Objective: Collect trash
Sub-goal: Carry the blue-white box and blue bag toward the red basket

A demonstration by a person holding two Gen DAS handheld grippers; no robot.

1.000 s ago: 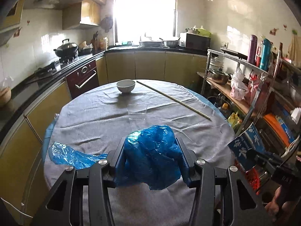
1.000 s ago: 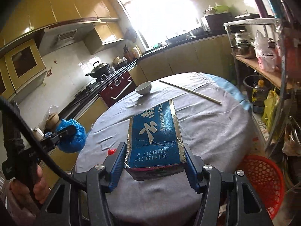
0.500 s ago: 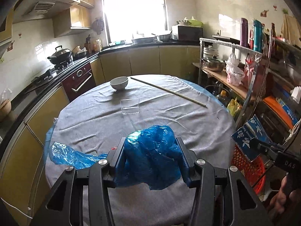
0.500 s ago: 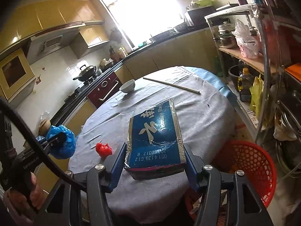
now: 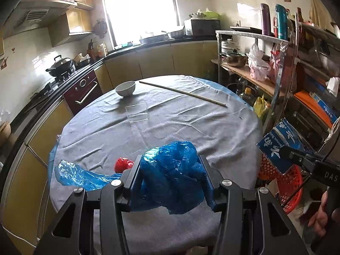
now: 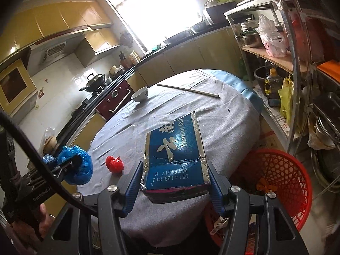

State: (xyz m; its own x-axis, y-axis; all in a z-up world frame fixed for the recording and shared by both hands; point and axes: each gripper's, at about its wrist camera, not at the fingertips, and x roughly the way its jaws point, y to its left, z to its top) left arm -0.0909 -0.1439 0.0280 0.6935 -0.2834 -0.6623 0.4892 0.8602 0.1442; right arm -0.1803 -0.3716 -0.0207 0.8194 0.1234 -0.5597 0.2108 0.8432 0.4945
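Both grippers loaded, trash basket close by.

The left gripper (image 5: 170, 178) is clamped on one blue plastic bag (image 5: 172, 170); the right gripper (image 6: 174, 182) is clamped on one blue carton (image 6: 174, 148). Neither is binned yet. The one red basket (image 6: 282, 180) sits just right of the carton. One red wad (image 6: 114, 164) lies left of it, seemingly still to collect.

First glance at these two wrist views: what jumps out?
Each gripper already holds trash: the left gripper is shut on a crumpled blue plastic bag, the right gripper on a flat blue carton. A red wad lies on the grey tablecloth near the table's front edge, and a red mesh basket stands on the floor at the right.
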